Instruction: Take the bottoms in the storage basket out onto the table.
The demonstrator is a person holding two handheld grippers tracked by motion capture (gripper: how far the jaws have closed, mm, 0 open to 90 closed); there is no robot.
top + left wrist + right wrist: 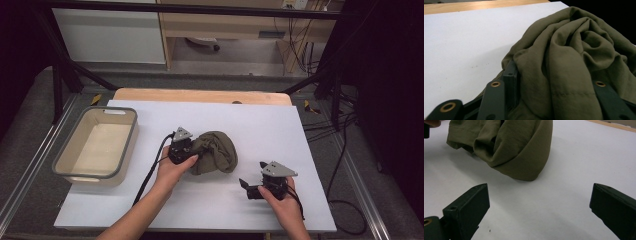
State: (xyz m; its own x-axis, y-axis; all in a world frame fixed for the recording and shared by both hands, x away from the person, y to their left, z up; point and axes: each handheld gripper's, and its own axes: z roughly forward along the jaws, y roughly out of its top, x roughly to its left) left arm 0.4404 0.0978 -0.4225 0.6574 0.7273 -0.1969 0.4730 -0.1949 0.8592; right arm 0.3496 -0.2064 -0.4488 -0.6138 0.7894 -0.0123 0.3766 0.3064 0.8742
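Bare white desk (280,130) is lying open behind and to the right of the bunched olive cloth (216,151), and along the near edge between the two hands. The beige bin (96,143) is blocking the far left side. The cloth is crowding the left gripper (192,150), bulging between its jaws.

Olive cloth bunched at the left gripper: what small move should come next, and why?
Probably back the left gripper off the olive cloth: its jaws stand apart with fabric bunched loosely between them, while the right gripper waits open on the white sheet.
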